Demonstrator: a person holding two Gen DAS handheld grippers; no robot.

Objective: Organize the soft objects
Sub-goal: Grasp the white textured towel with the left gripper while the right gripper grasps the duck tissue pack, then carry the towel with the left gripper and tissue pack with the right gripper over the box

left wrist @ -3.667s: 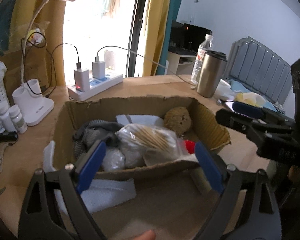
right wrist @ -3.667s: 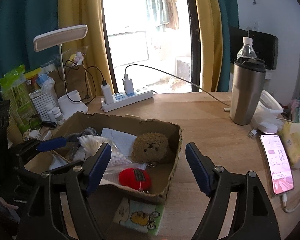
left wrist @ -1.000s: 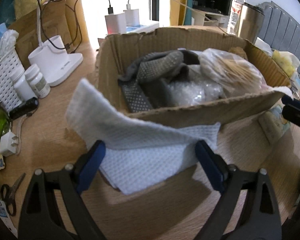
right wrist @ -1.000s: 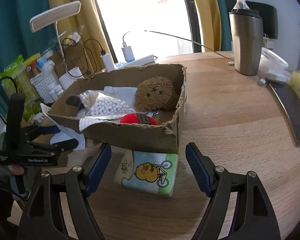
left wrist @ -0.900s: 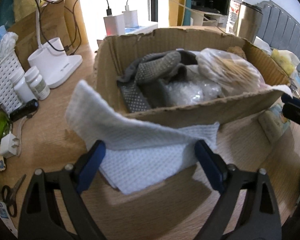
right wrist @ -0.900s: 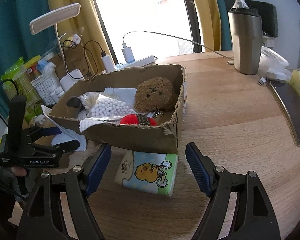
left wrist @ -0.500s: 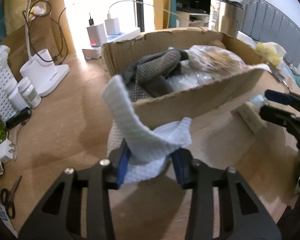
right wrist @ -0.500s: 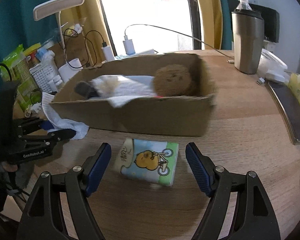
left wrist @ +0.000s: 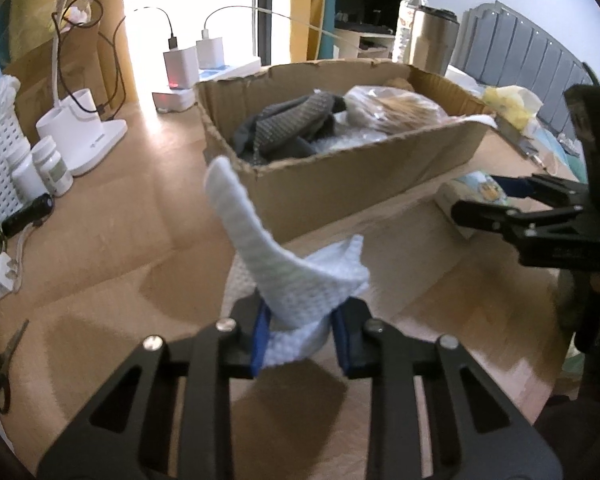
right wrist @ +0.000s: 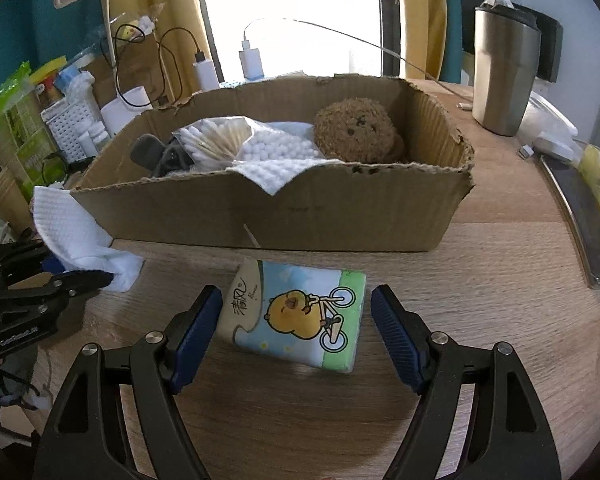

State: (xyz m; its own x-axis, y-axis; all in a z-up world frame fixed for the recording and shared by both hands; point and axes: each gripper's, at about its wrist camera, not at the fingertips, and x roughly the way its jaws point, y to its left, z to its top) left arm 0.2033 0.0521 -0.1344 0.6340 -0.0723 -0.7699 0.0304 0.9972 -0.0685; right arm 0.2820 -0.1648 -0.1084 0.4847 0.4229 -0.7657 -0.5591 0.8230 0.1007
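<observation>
Left tool [left wrist: 300, 336] clenched on a white cloth [left wrist: 296, 280]; right tool [right wrist: 296, 328] released, straddling a tissue pack [right wrist: 296, 316] at 6 o'clock of the cardboard box [right wrist: 260, 216].

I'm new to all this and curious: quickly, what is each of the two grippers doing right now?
Left gripper: closed on the white cloth.
Right gripper: open, holding nothing, its fingers either side of the tissue pack.

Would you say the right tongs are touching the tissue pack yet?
Apart. The right wrist view shows wood between both pads of the right tongs and the tissue pack.
</observation>
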